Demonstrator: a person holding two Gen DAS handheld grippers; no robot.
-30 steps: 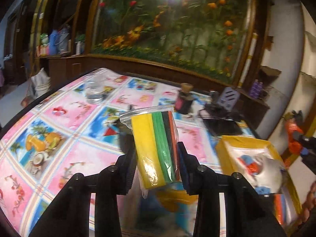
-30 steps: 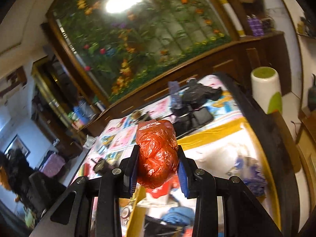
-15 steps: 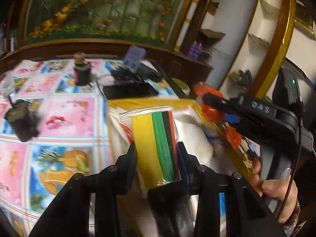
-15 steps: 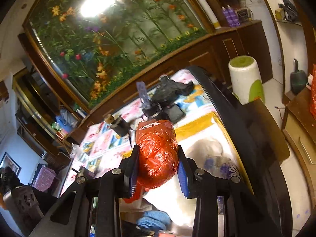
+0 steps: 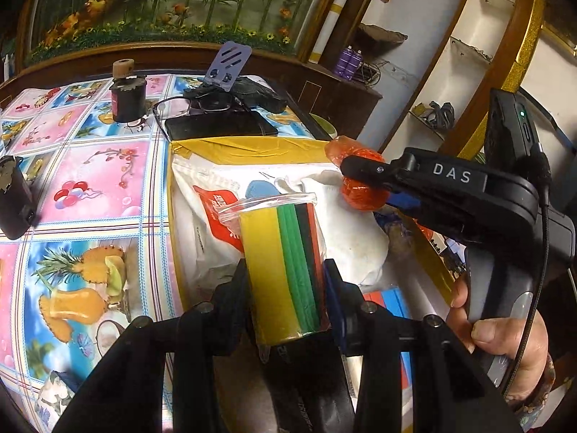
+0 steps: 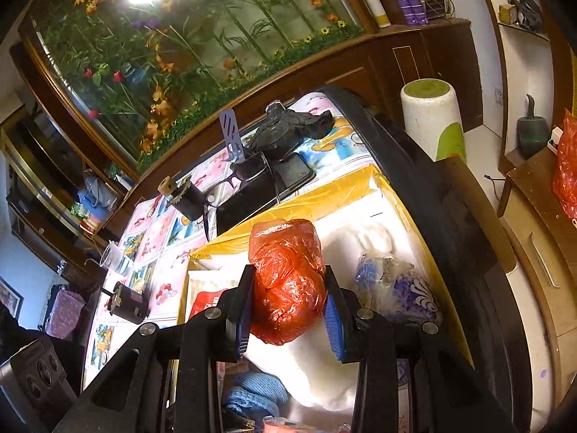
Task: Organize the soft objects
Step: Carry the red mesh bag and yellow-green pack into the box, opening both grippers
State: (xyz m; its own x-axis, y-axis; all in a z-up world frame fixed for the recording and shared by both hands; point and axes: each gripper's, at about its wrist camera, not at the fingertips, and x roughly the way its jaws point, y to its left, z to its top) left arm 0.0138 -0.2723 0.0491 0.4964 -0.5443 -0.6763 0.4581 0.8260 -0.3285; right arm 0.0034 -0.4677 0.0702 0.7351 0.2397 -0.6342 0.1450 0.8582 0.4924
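Bench: our view swung from tablecloth to yellow box at 12 o'clock. Both loads now over box; we judge release next. Left claw grips bagged foam sheets. Right claw grips red bag bundle.

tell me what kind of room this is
Most likely a lived-in home dining or living room: a fruit-print tablecloth on the table, a flower mural behind a dark wooden sideboard, and wall shelves holding household clutter.

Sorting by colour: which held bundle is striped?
The clear packet of foam sheets in the left gripper; the right gripper holds a plain orange-red plastic bundle.
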